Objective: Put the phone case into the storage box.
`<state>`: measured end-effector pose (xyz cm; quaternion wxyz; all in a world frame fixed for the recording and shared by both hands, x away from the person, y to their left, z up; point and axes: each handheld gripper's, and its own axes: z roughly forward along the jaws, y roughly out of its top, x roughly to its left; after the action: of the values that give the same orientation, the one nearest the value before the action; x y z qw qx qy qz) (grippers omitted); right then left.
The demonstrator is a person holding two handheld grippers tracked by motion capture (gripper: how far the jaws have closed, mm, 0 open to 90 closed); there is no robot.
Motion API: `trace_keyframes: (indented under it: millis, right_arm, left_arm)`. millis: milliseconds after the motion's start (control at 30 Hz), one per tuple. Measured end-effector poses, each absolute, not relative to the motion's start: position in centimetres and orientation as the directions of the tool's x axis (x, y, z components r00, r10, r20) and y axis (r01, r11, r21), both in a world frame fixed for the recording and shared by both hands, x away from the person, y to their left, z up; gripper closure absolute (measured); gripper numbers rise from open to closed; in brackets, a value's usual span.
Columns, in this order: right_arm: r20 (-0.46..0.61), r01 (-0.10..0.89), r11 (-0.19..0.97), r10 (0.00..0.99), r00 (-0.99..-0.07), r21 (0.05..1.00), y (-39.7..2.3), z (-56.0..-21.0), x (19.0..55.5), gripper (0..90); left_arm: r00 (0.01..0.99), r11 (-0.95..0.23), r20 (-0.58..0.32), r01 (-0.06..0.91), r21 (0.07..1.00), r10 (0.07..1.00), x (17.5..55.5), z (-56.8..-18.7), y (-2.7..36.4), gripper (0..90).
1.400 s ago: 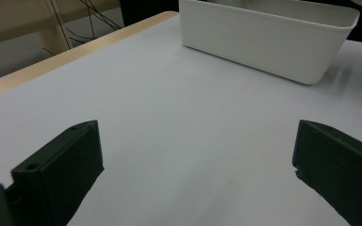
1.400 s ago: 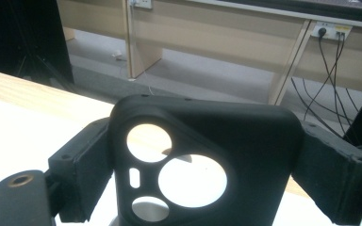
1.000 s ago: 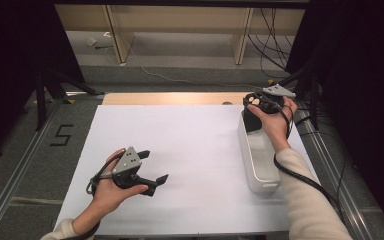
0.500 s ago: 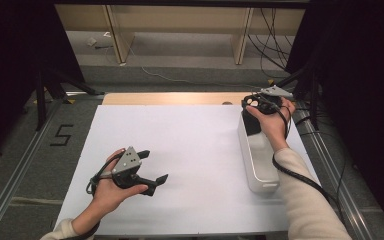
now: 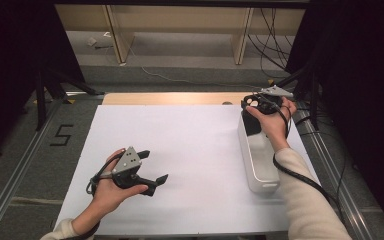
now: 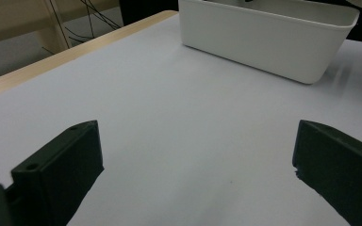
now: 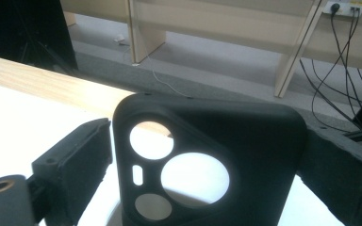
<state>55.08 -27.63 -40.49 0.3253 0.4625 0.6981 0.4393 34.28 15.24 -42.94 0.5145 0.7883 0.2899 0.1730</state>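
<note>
Grey floor (image 5: 180, 75), wooden shelving (image 5: 180, 20), black curtains (image 5: 360, 75)

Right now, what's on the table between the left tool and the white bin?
Nothing: only bare white table lies between the left tool and the white bin, shown in the high view and the left gripper view.

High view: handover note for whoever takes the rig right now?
Left claw: open, empty, low over the table.
Right claw: at the far end of the bin, with the case between its jaws. They have just been opening; can't tell if it's gripped or released.
Done: case brought upright to the bin's far end.
Left: probably confirm the release, then back the right claw off.
</note>
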Motion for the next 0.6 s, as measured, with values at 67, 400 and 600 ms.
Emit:
trace_keyframes:
  millis: [67,400,600]
  right_arm:
    - [-0.048,0.358,0.188,0.929,-0.367,0.915,-27.6,-40.4,55.1,5.1]
    - [-0.049,0.332,0.175,0.934,-0.355,0.927,-28.1,-39.3,54.7,1.8]
    - [-0.041,0.314,0.161,0.934,-0.356,0.936,-28.2,-38.8,54.4,1.6]
  left_arm:
    - [0.772,-0.302,-0.026,0.279,0.911,0.635,34.3,-42.9,15.2,1.9]
    - [0.774,-0.305,-0.025,0.278,0.911,0.633,34.3,-42.9,15.2,1.9]
    - [0.773,-0.304,-0.024,0.278,0.911,0.634,34.3,-42.9,15.2,1.9]
